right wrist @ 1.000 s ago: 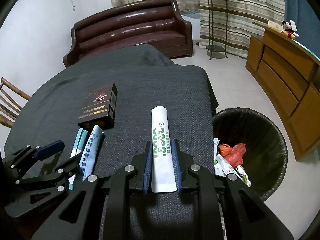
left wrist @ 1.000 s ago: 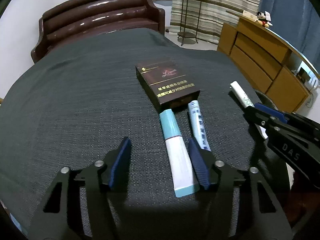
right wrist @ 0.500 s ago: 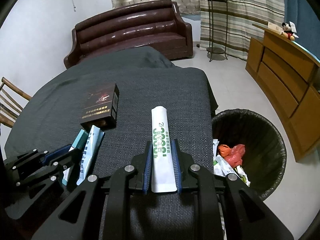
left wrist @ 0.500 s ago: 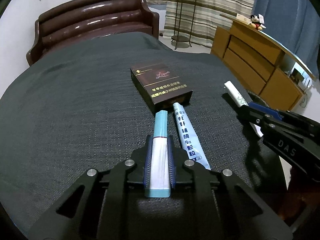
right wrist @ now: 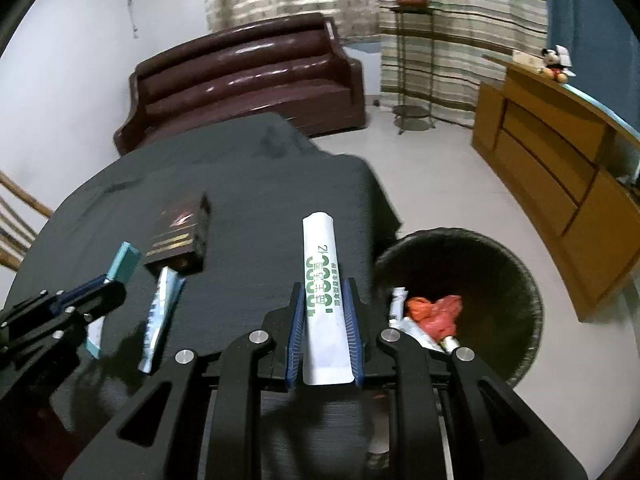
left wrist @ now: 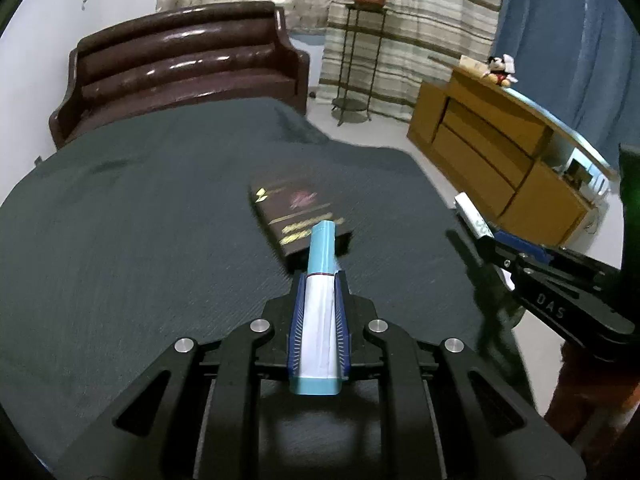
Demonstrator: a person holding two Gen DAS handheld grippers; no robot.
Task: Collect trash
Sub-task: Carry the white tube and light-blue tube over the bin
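1. Left gripper (left wrist: 319,312), open a second ago, now clamps the teal-and-white packet (left wrist: 318,312).
2. Lifts that packet (right wrist: 116,276) clear of the dark tablecloth (left wrist: 140,220).
3. Leaves the silver-blue sachet (right wrist: 162,316) lying alone.
4. Right gripper (right wrist: 325,328) raises the white green-lettered packet (right wrist: 323,304).

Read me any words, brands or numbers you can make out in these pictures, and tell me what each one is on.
"DAS": on the body of the right gripper.
"1000": large green digits on the white sachet; its green Chinese print is blurred.
Dark box: gold lettering, blurred.
Silver-blue sachet: print too small.
Teal-and-white sachet: no legible text.
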